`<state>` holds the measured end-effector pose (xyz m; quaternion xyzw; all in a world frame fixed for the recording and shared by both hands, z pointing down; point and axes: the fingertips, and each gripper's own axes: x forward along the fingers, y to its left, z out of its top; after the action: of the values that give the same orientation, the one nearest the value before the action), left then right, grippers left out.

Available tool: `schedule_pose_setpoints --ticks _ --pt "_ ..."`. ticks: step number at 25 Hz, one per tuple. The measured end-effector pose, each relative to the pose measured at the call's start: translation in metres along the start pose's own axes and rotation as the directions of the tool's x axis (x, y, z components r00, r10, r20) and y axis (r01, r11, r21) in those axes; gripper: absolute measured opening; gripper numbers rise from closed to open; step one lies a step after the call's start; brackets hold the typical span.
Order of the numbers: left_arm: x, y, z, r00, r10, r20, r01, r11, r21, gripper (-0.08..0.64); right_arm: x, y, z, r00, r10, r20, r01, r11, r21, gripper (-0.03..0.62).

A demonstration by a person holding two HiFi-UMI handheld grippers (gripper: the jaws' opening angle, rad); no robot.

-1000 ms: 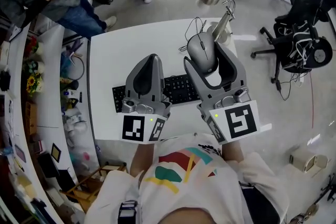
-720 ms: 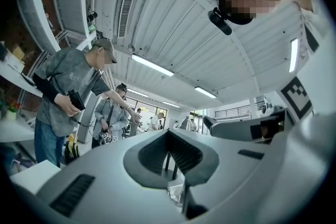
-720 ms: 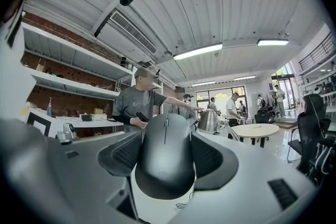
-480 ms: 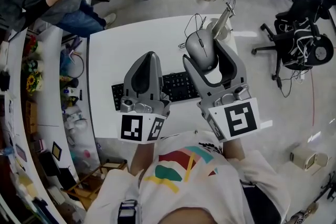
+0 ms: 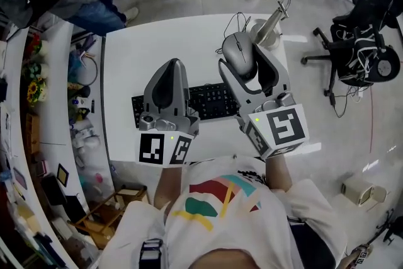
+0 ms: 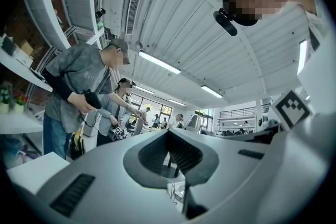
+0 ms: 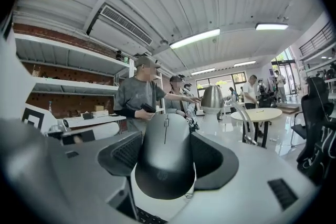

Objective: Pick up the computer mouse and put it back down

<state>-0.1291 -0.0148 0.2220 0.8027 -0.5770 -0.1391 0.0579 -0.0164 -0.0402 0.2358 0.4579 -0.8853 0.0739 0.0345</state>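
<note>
Right gripper [image 7: 167, 152], clamped on computer mouse [image 7: 164, 168]

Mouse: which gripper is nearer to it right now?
Right. The right gripper has the mouse clamped between its jaws; the left gripper is apart from it, shut and empty, off to its left over the keyboard.

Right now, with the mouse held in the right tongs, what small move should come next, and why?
Probably lower the mouse onto the bare table beyond the keyboard before opening: the right tongs clamp its sides and it seems held above the surface.
</note>
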Motion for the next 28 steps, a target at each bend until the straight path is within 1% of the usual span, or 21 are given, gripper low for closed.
schedule_pose_setpoints --ticks 3,6,11,15,22,28 --pt "-0.001 0.012 -0.002 1.0 0.022 -0.004 -0.022 1.0 -0.007 0.046 0.021 -0.01 -0.03 0.996 -0.017 -0.088 0.021 0.999 0.049 0.304" --pt "-0.004 0.025 -0.009 0.999 0.041 -0.023 -0.041 0.999 -0.01 0.046 0.046 -0.019 -0.062 0.985 -0.031 -0.172 0.043 0.997 0.069 0.304" --pt "0.001 0.042 -0.037 0.993 0.062 -0.096 -0.064 0.998 -0.023 0.046 0.102 -0.034 -0.104 0.963 -0.022 -0.268 0.048 0.995 0.091 0.304" --pt "0.012 0.059 -0.059 0.987 0.068 -0.148 -0.076 0.996 -0.047 0.046 0.158 -0.05 -0.129 0.941 -0.037 -0.335 0.067 0.995 0.078 0.304" --pt "0.041 0.083 -0.103 0.968 0.072 -0.239 -0.097 0.99 -0.098 0.046 0.25 -0.088 -0.193 0.888 -0.055 -0.457 0.105 0.991 0.085 0.304" --pt "0.06 0.112 -0.13 0.955 0.093 -0.282 -0.129 0.986 -0.11 0.046 0.29 -0.106 -0.248 0.828 -0.059 -0.558 0.11 0.992 0.058 0.304"
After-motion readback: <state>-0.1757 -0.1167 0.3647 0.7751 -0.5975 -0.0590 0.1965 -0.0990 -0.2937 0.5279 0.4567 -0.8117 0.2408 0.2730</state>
